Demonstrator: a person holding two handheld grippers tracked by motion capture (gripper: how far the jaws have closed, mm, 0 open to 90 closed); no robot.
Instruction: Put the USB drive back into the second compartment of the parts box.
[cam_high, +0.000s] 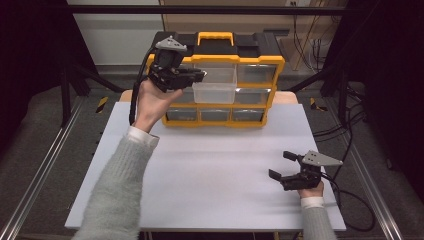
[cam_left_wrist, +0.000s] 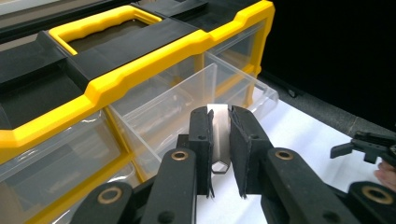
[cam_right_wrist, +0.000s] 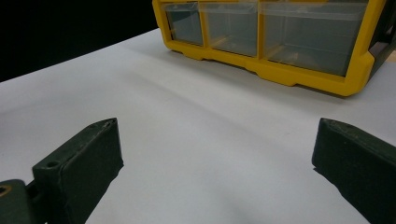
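A yellow and black organizer (cam_high: 276, 64) with clear drawers stands at the back of the white table (cam_high: 210, 170). One clear middle drawer (cam_high: 215, 86) is pulled out toward me. My left gripper (cam_high: 198, 75) is raised at the organizer's upper left, its fingers pointing over that open drawer (cam_left_wrist: 168, 105). In the left gripper view, the left gripper (cam_left_wrist: 219, 113) is shut on a small flat silver metal piece (cam_left_wrist: 219, 140). My right gripper (cam_high: 281, 165) rests low on the table at the front right, open with nothing between its fingers (cam_right_wrist: 84, 158).
The organizer's bottom row of shut drawers (cam_right_wrist: 261, 32) faces the right gripper across bare white table. A black frame and metal rails (cam_high: 45, 165) flank the table, and cables (cam_high: 350, 200) trail at the right.
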